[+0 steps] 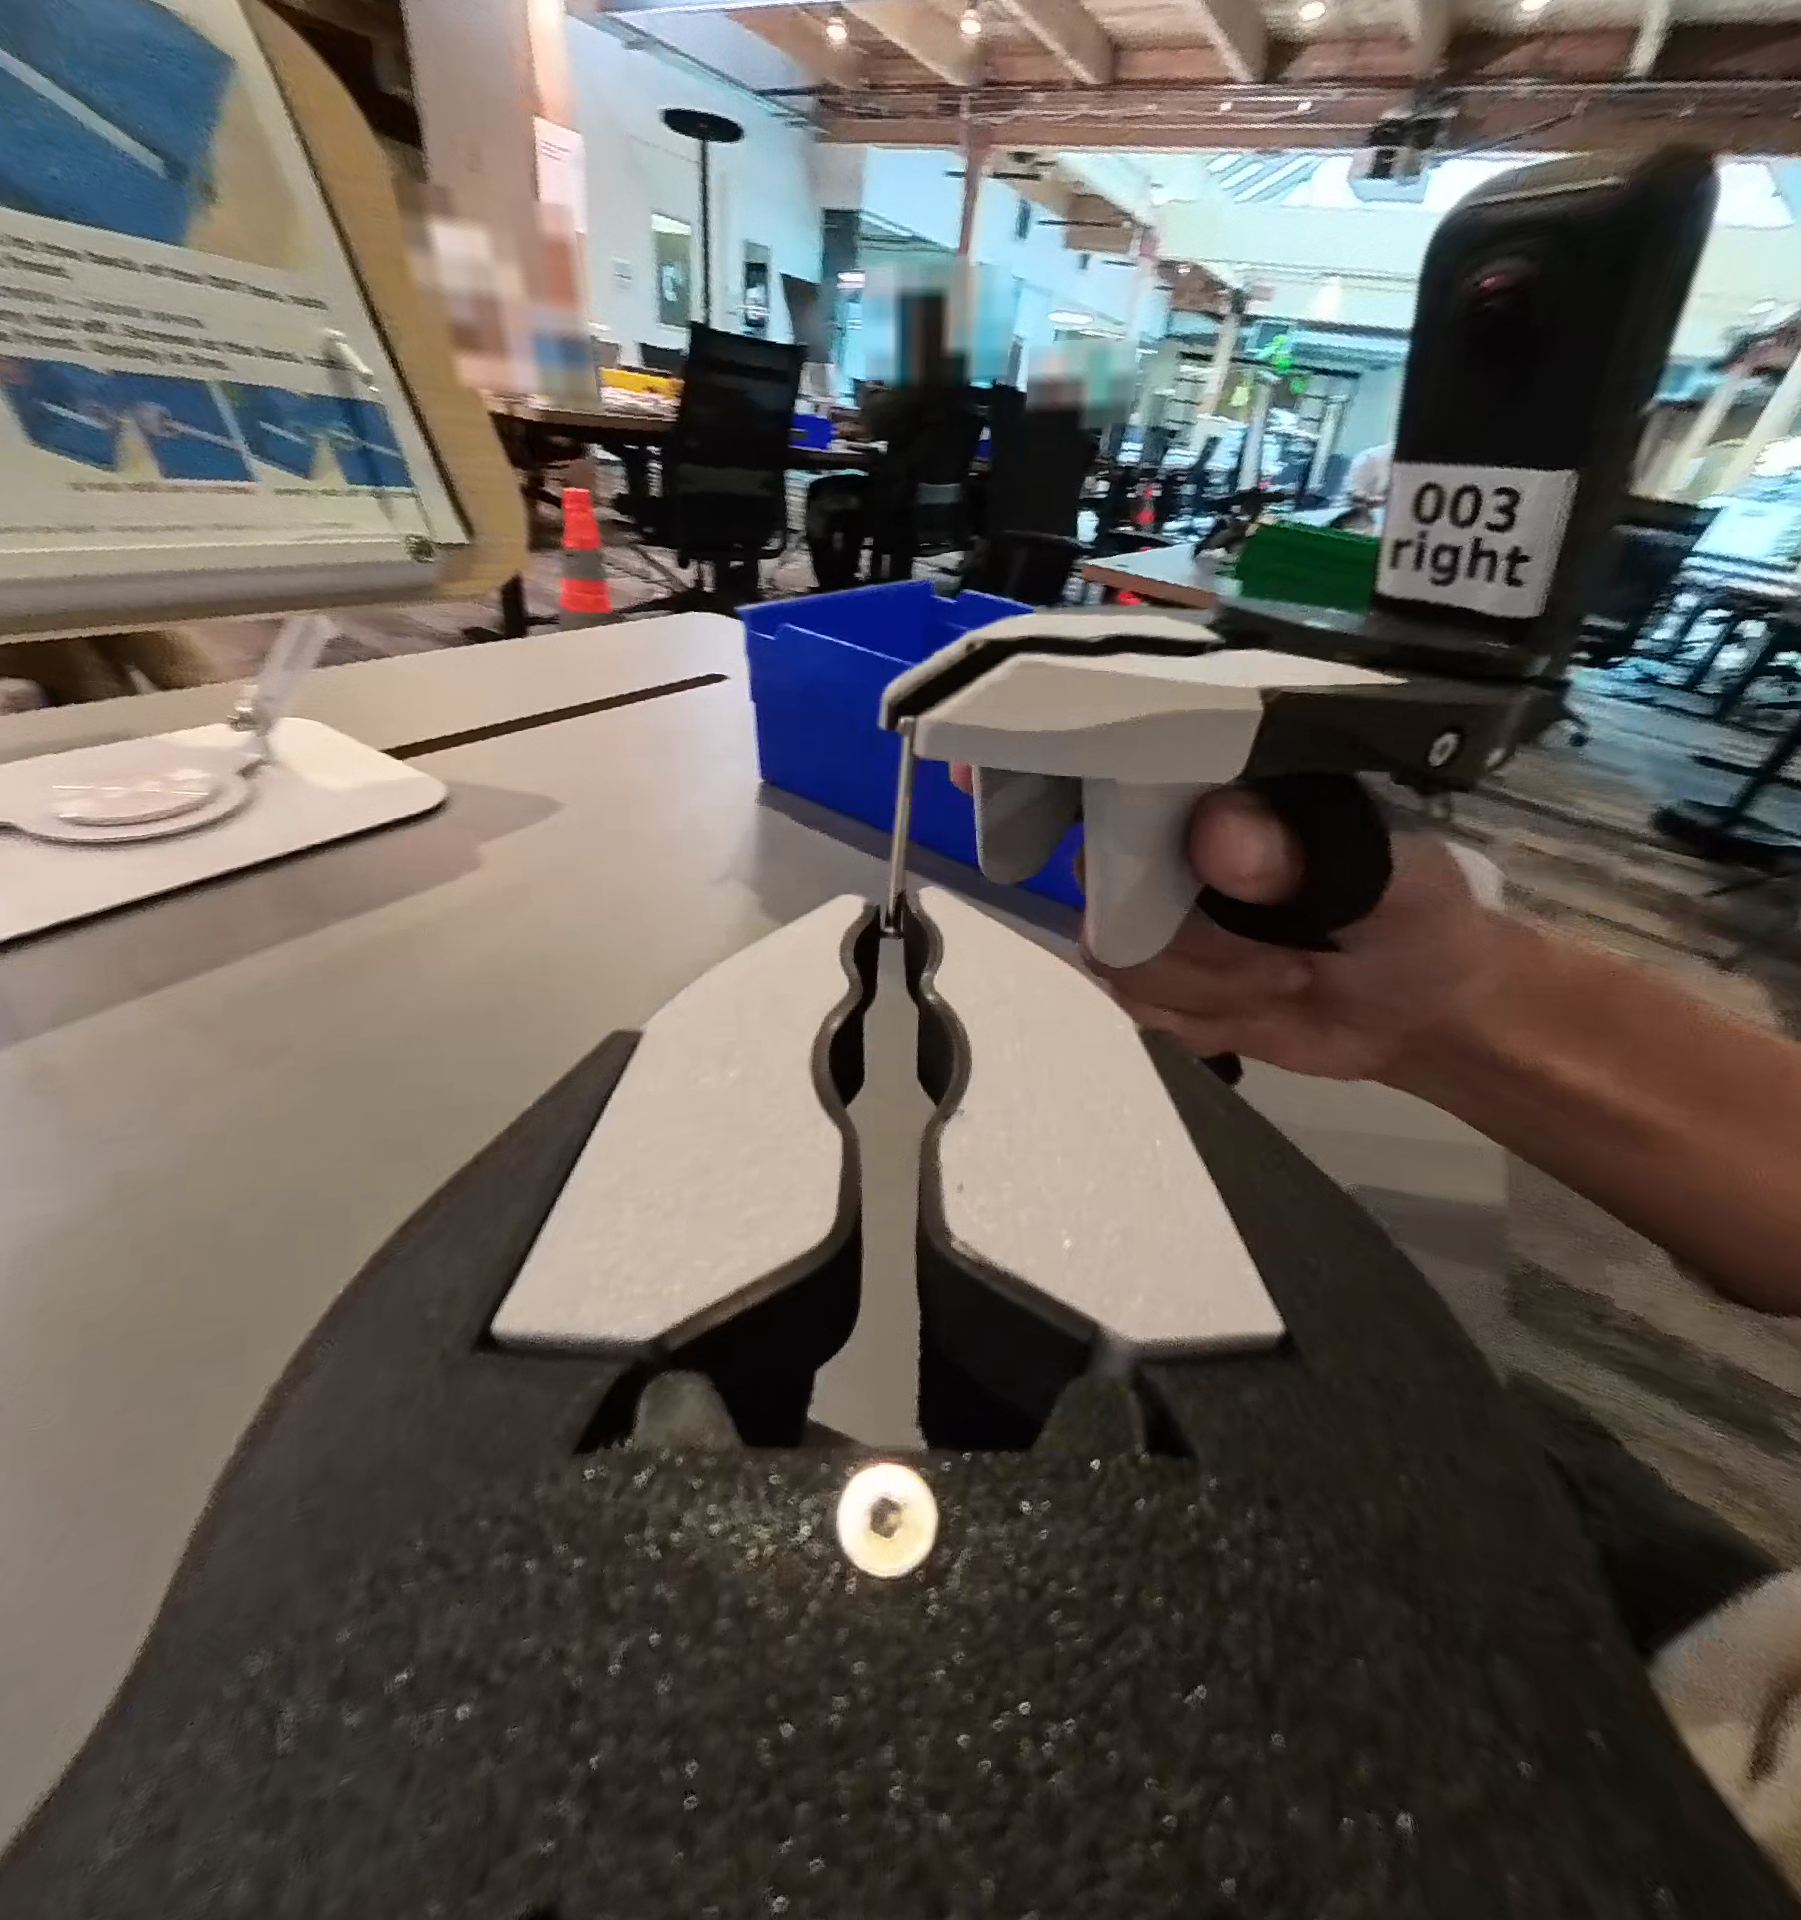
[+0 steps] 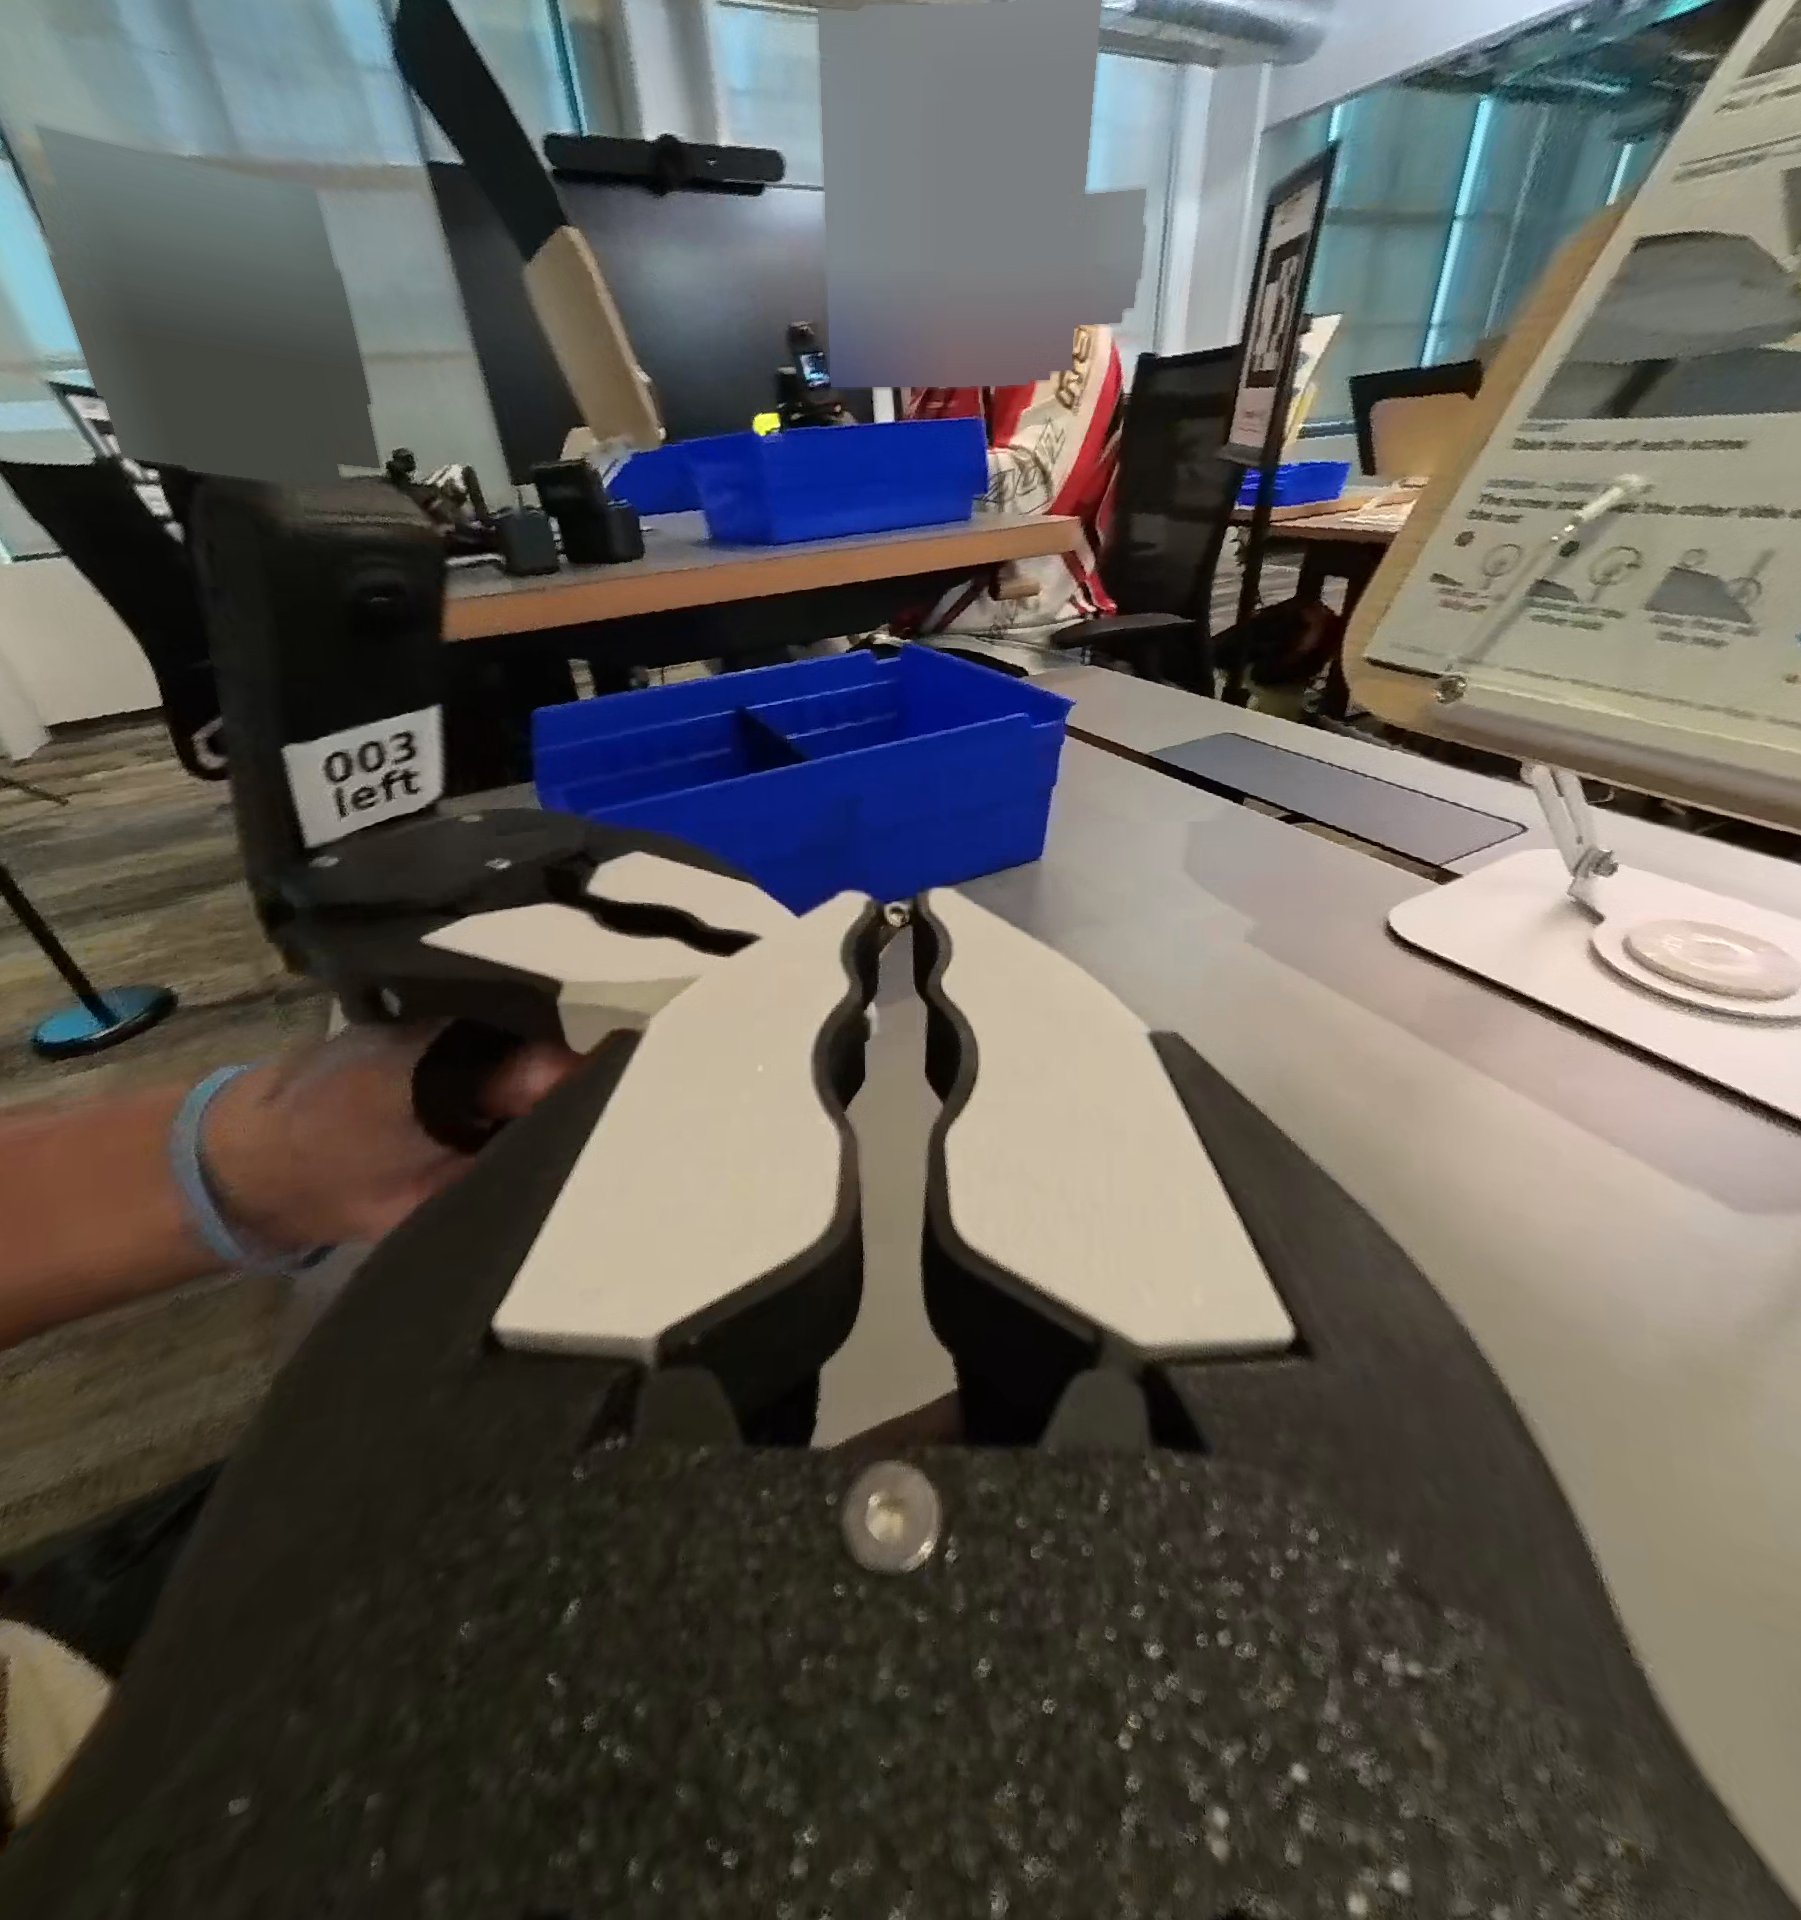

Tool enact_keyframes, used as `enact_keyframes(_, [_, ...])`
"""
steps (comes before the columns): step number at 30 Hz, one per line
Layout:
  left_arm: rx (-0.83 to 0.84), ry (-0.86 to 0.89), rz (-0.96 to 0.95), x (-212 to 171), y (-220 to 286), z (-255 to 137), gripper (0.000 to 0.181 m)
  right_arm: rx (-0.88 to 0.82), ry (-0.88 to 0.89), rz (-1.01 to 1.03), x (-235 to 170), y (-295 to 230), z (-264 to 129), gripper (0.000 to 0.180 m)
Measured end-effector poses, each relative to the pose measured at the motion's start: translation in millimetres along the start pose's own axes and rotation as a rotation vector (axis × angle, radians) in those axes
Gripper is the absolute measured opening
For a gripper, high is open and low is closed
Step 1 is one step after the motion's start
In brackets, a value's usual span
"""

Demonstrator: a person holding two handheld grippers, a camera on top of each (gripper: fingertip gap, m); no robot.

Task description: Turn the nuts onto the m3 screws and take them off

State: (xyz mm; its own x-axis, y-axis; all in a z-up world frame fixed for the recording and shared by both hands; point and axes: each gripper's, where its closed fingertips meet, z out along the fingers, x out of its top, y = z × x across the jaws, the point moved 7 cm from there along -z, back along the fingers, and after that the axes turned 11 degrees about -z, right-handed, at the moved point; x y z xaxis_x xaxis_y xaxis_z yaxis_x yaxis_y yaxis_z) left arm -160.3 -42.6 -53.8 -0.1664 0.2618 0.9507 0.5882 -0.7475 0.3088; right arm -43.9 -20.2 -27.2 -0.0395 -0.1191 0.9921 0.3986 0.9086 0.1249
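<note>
Right now the screw [image 1: 901, 821] stands near upright above the grey table [image 1: 252, 1039], its top pinched at the tips of the right gripper [image 1: 901, 717] and its lower end clamped at the tips of the left gripper [image 1: 891, 925]; both pairs of fingers are closed on it, and from the right wrist view only its head [image 2: 894, 914] peeks out between the tips. Whether a nut sits down at that lower pinch is too small to tell. The danger, I'd say, is that thin bite: twist off-axis and the screw could tilt, cross-thread, or spring free and roll off beside the blue bin [image 1: 834, 675].
</note>
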Motion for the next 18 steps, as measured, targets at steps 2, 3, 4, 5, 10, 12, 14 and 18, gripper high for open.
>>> enact_keyframes(2, [0.029,-0.010,0.024,-2.9,2.0,1.0,0.004,-0.017,-0.005,0.024,-2.9,-1.0,1.7,0.006])
enact_keyframes(3, [0.030,-0.019,0.024,-4.2,2.4,1.5,0.004,-0.009,0.003,0.033,-4.0,-2.3,2.1,0.006])
enact_keyframes(4, [0.031,-0.015,0.016,-4.6,1.9,1.3,0.004,-0.008,0.009,0.044,-5.0,-2.7,2.3,0.007])
enact_keyframes(5, [0.020,-0.018,0.004,-4.9,1.8,1.2,0.004,-0.004,0.015,0.052,-5.9,-2.9,2.4,0.009])
enact_keyframes(10, [-0.008,-0.020,-0.030,-6.2,-3.2,-0.6,0.004,0.020,0.059,0.079,-1.8,-0.1,-3.0,0.017])
enact_keyframes(12, [-0.055,-0.022,-0.075,-6.8,-5.3,-1.2,0.004,0.025,0.055,0.090,-1.4,3.4,-5.7,0.019])
enact_keyframes(14, [-0.121,-0.018,-0.126,-7.3,-7.0,-2.4,0.004,0.090,0.059,0.137,-2.6,4.0,-6.4,0.023])
enact_keyframes(18, [-0.293,-0.030,-0.235,-8.3,-6.7,-5.8,0.004,0.277,0.132,0.259,-2.4,-0.8,-5.0,0.034])
